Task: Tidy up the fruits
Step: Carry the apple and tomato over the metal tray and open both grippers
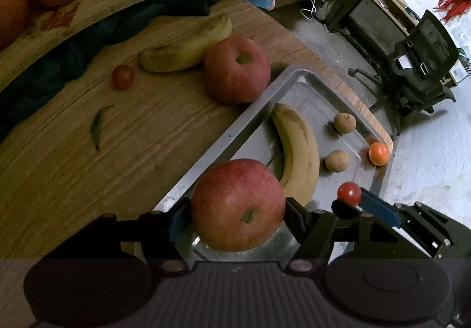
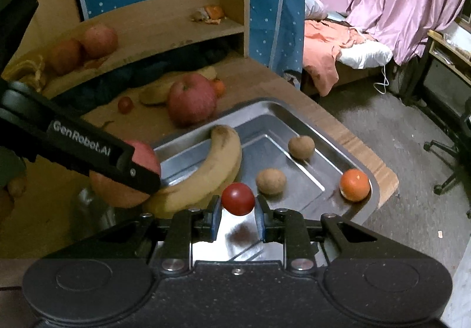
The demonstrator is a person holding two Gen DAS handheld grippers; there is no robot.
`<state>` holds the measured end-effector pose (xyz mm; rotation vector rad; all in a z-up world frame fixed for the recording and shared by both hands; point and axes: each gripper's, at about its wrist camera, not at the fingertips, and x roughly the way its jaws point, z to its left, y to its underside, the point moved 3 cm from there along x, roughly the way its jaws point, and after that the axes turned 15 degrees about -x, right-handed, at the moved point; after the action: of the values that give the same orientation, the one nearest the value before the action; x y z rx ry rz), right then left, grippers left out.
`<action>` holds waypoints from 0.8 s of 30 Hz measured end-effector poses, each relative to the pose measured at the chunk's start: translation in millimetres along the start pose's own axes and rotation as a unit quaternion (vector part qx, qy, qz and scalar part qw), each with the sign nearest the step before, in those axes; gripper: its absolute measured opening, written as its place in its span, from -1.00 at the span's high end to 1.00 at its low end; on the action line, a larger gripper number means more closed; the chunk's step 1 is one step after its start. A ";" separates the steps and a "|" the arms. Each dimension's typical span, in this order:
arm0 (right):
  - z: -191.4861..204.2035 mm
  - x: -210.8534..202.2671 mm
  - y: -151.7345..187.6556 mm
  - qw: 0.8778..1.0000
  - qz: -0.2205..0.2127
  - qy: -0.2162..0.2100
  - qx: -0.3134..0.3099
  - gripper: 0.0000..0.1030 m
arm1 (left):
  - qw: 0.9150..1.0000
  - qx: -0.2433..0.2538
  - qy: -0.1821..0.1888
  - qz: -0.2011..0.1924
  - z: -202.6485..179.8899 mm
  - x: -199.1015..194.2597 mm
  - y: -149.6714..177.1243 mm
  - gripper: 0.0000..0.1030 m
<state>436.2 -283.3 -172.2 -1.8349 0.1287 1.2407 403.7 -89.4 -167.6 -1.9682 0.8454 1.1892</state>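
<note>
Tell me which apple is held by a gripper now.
The apple over the tray, between the left gripper's fingers. The other apple sits free on the table beside the tray; two more lie on the shelf.

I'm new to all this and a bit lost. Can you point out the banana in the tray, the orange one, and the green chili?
Banana point(image 1: 300, 151): left wrist view, middle of its curved body.
Orange point(image 2: 354, 184): right wrist view, centre of its skin.
Chili point(image 1: 97, 126): left wrist view, middle of the pod.
</note>
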 end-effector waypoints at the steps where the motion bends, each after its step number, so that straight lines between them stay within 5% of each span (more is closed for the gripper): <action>1: 0.1 1.3 0.4 1.000 0.002 -0.001 0.001 0.51 | 1.000 0.000 0.000 0.000 0.2 0.7 -0.9 -0.39; 24: 6.9 22.5 7.1 0.999 0.033 -0.010 -0.004 0.43 | 1.000 0.015 -0.006 0.004 -3.2 5.7 -6.3 -0.40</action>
<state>438.7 -274.3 -194.9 -1.8378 0.1736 1.3068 412.3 -89.5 -170.3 -1.9332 0.8612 1.1870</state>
